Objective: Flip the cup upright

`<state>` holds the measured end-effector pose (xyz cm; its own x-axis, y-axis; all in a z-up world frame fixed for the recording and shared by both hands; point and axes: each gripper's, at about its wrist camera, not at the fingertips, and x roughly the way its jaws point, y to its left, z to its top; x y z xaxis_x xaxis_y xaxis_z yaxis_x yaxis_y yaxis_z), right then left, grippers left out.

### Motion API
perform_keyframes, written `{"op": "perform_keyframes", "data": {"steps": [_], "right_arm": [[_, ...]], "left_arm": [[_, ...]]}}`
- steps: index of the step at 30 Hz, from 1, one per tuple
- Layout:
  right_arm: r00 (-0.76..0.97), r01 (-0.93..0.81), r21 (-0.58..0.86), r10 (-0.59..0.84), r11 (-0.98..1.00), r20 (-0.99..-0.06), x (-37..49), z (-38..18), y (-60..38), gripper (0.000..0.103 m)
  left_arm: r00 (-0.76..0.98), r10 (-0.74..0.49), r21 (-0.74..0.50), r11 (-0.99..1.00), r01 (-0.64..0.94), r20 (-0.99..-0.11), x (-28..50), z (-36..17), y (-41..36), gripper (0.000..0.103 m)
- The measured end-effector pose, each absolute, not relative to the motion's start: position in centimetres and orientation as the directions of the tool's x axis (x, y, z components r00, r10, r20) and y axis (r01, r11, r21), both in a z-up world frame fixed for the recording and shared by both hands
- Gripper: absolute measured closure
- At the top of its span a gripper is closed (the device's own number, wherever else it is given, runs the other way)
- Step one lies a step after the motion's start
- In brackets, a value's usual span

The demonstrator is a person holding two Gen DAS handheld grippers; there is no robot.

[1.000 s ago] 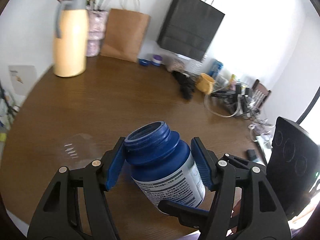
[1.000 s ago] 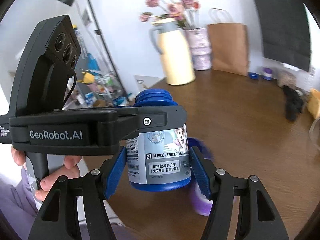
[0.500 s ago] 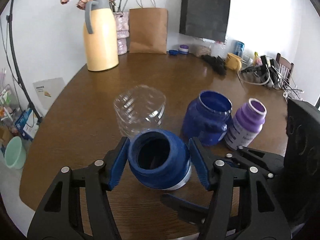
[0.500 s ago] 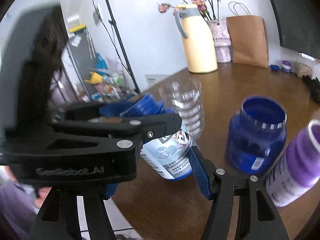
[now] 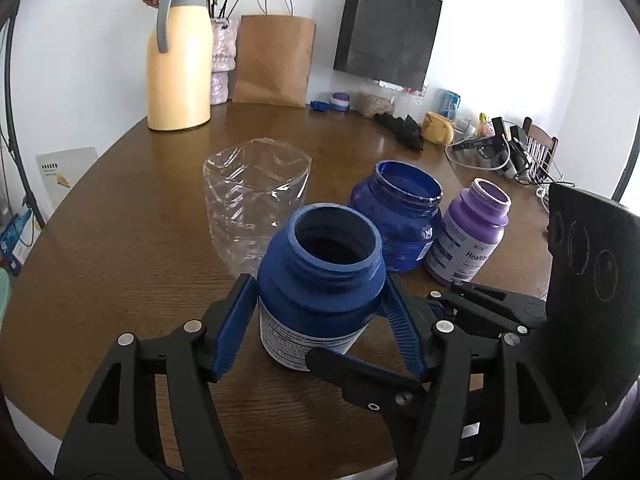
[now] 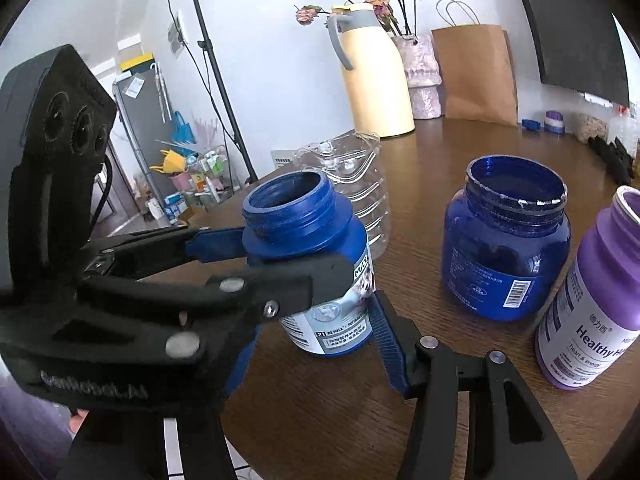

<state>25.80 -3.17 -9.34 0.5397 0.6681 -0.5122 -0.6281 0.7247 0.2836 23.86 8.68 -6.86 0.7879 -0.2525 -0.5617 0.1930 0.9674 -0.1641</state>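
An open blue jar with a white label [image 5: 320, 280] stands upright on the brown table [image 5: 120, 248], mouth up. My left gripper [image 5: 320, 304] is shut on it, blue pads pressed against its shoulder on both sides. In the right wrist view the same jar [image 6: 312, 240] sits low and central, with the left gripper [image 6: 280, 256] reaching in from the left. My right gripper [image 6: 316, 340] straddles the jar's base, open; its right pad [image 6: 384, 340] sits just beside the label, and its left pad is mostly hidden behind the left gripper.
Right behind the jar stand a clear plastic cup [image 5: 256, 200], a second open blue jar [image 5: 404, 216] and a purple bottle [image 5: 468, 236]. A yellow thermos [image 5: 180, 68], paper bags and cables [image 5: 492, 152] line the far side. The table's edge curves close on the left.
The jar was held tilted in the air; it has been turned mouth-up and lowered onto the table in front of the other containers. Both grippers came down with it.
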Motion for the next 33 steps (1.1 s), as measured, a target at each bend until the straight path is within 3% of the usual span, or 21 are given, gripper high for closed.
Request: {"op": "perform_keyframes", "data": {"steps": [12, 19, 21, 23, 24, 28, 33], "right_arm": [[0.622, -0.592, 0.189, 0.593, 0.783, -0.511, 25.7, -9.5, -2.1, 0.045], [0.618, -0.579, 0.199, 0.584, 0.791, -0.527, 25.9, -9.5, -2.2, 0.045], [0.620, -0.572, 0.199, 0.578, 0.796, -0.530, 25.8, -9.5, -2.4, 0.044], [0.611, -0.569, 0.191, 0.566, 0.800, -0.553, 25.7, -9.5, -2.5, 0.021], [0.599, -0.571, 0.192, 0.565, 0.798, -0.568, 25.7, -9.5, -2.6, 0.019], [0.599, -0.552, 0.223, 0.567, 0.804, -0.566, 24.9, -9.2, -4.1, 0.019], [0.639, -0.490, 0.201, 0.506, 0.848, -0.579, 23.5, -8.2, -6.6, 0.019]], "left_arm": [[0.809, -0.283, -0.170, 0.959, 0.227, -0.515, 25.0, -7.3, 8.9, 0.042], [0.783, -0.286, -0.179, 0.958, 0.223, -0.553, 25.6, -7.9, 9.0, 0.039], [0.787, -0.281, -0.180, 0.959, 0.216, -0.549, 25.4, -7.8, 9.1, 0.026], [0.791, -0.277, -0.189, 0.960, 0.205, -0.546, 25.2, -7.6, 9.3, 0.020], [0.791, -0.278, -0.192, 0.960, 0.205, -0.545, 25.0, -7.5, 9.4, 0.020], [0.802, -0.260, -0.195, 0.964, 0.181, -0.539, 23.7, -6.6, 9.5, 0.018], [0.841, -0.218, -0.161, 0.974, 0.158, -0.494, 20.4, -5.0, 9.3, 0.007]]}}
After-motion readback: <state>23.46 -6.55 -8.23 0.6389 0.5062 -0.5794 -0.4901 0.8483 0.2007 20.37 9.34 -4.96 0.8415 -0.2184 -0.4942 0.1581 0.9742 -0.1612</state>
